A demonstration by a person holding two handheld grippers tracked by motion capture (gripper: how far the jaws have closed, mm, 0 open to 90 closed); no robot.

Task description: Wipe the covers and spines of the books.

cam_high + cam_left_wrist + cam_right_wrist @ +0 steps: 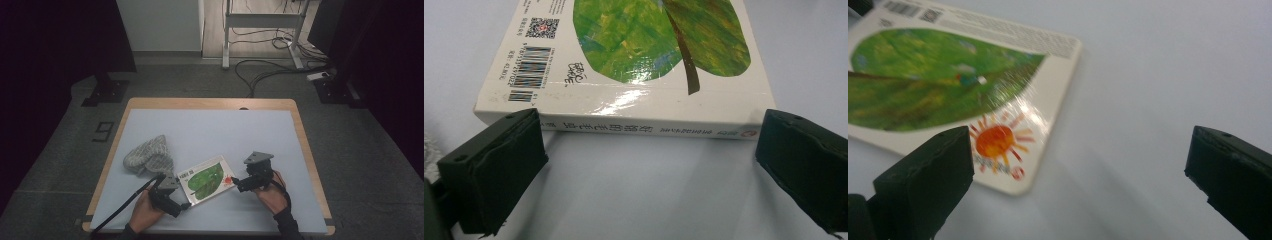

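Book (207,180) flat on mat (210,135), 5 o'clock of knit hat (149,156). Left gripper (186,205) wide at spine, right gripper (233,180) wide, empty, at sun corner. Square left jaws along spine before closing

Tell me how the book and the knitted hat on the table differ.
The book is flat, stiff and rectangular; the knitted hat is a soft, rumpled mound. The book has a glossy white cover with a green leaf and a small orange sun; the hat is plain grey with a ribbed weave. The book lies between the two sets of tongs, while the hat sits to its left, farther from the person. Both rest on the pale table, and neither is gripped.
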